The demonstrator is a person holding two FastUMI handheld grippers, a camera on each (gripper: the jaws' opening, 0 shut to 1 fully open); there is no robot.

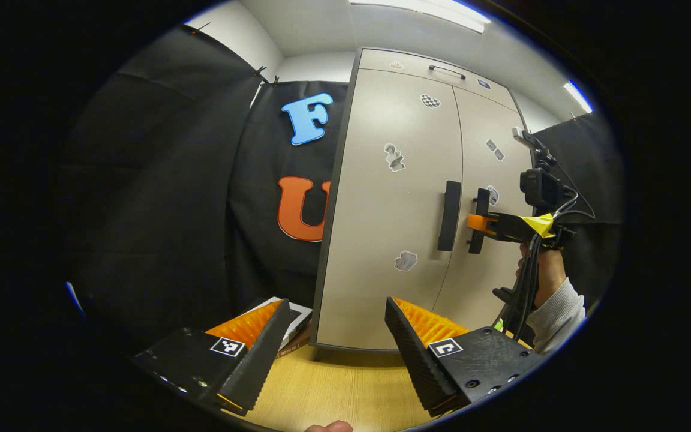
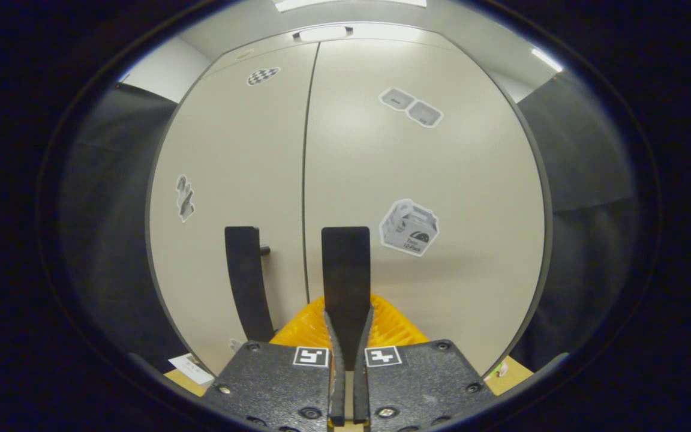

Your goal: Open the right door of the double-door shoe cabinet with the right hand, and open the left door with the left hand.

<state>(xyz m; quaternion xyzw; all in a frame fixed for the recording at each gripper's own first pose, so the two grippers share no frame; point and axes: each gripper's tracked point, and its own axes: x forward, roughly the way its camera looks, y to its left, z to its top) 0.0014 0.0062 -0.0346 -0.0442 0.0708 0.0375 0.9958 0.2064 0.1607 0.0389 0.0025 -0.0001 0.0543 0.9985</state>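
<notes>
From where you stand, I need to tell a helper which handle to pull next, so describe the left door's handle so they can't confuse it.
Find the tall pale shoe cabinet and the seam between its two doors. Two dark vertical bar handles flank that seam. The left door handle stands free, while the right door handle has the right gripper shut on it.

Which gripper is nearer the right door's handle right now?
Right. The right gripper is clamped on the right door handle; the left gripper hangs open, well back from the cabinet.

Beige shoe cabinet (image 1: 393, 210), both doors closed, black vertical handles (image 1: 449, 215)
</notes>
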